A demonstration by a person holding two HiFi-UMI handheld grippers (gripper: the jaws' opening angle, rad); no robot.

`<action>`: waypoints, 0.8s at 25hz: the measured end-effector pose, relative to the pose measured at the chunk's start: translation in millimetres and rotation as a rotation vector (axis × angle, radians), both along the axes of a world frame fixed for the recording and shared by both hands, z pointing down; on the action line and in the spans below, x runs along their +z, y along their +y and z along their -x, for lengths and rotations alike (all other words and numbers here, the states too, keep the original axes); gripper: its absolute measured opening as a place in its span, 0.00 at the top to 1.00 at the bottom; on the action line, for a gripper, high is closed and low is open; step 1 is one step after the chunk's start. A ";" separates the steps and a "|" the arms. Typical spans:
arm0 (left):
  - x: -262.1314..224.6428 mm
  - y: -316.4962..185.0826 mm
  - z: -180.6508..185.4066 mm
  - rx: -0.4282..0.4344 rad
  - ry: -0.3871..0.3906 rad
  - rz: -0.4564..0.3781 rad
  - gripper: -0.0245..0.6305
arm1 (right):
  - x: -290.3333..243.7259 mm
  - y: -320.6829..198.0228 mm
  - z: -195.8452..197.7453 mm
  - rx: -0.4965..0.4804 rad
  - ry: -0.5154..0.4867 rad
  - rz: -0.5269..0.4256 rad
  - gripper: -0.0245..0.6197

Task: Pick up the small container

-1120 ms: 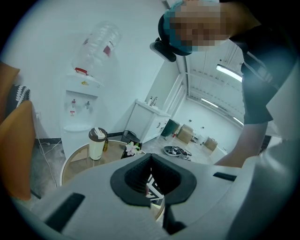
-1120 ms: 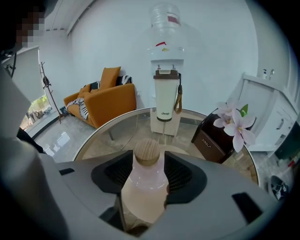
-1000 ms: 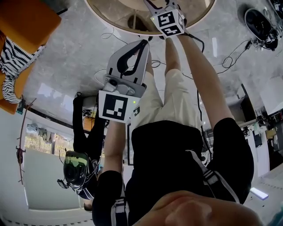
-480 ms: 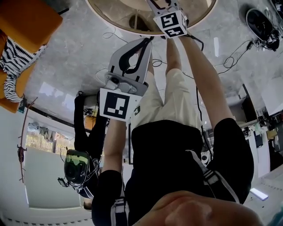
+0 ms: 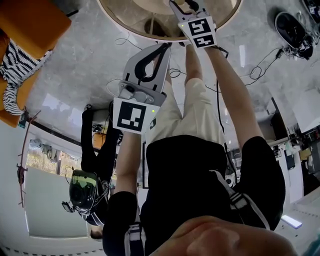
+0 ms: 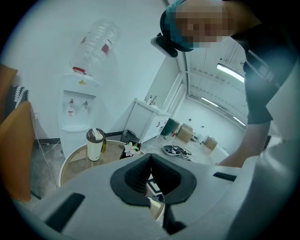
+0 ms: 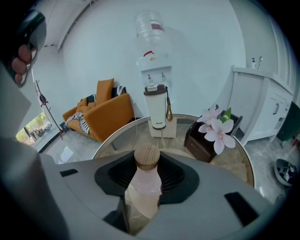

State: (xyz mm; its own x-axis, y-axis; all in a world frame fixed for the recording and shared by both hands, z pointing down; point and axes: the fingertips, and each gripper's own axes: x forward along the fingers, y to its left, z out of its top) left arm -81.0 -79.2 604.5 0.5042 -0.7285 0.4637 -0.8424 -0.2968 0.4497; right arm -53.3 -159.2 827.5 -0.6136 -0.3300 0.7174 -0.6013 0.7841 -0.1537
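The small container [image 7: 144, 187] is a pale pink bottle with a round wooden lid [image 7: 147, 156]. It stands upright between the pads of my right gripper [image 7: 147, 162], whose jaws have just been closing and now press on its neck. In the head view my right gripper [image 5: 186, 5] reaches over the round glass table [image 5: 125, 20] at the top edge, and the container is hidden there. My left gripper [image 5: 162, 46] hangs in the air short of the table, fingertips together, nothing in it. Its own view shows my left gripper [image 6: 150, 157] shut and empty.
On the table [image 7: 112, 140] stand a cream lidded jug [image 7: 156, 110] and a dark box [image 7: 201, 143] with pink flowers [image 7: 216, 129]. A water dispenser [image 7: 152, 65] and an orange sofa [image 7: 101, 112] lie beyond. Cables [image 5: 260, 70] trail on the floor; another person [image 5: 85, 190] stands at lower left.
My right gripper's marker cube has shifted to the right in the head view and rolled a little. The left gripper has stayed where it was.
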 end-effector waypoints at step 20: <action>-153.0 -23.9 8.3 -0.139 -0.061 -0.184 0.93 | -312.1 -13.3 -19.6 -0.090 -0.125 -0.121 0.75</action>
